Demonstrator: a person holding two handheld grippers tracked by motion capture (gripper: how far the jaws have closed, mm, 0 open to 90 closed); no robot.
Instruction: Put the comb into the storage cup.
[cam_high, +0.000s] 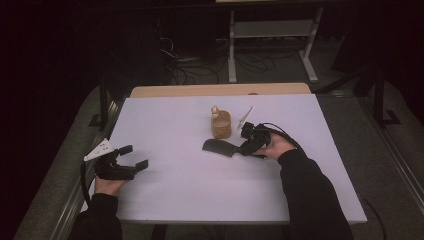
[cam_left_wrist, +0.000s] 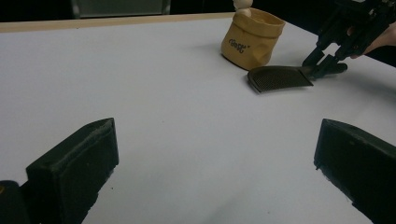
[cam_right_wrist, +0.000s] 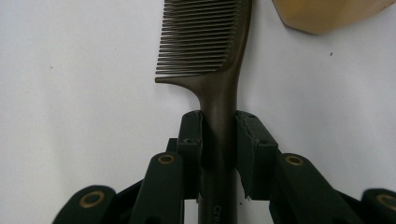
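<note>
Between the pads of our right claw (cam_right_wrist: 219, 135): one dark comb (cam_right_wrist: 210, 51), clamped by its handle, teeth end pointing away from the claw and lying low over the white table (cam_high: 170, 125). Just beyond the comb's tip: one tan bag (cam_high: 221, 124), upright. Well apart at the table's near left: our left claw (cam_high: 134, 156), jaws spread wide, holding nothing.

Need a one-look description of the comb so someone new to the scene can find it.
Start at the white table, then find the tan paper bag near its middle. Just in front of the bag lies the comb, its handle clamped in the right gripper. It is the one dark, flat, fine-toothed thing there; the bag is pale and upright.
</note>
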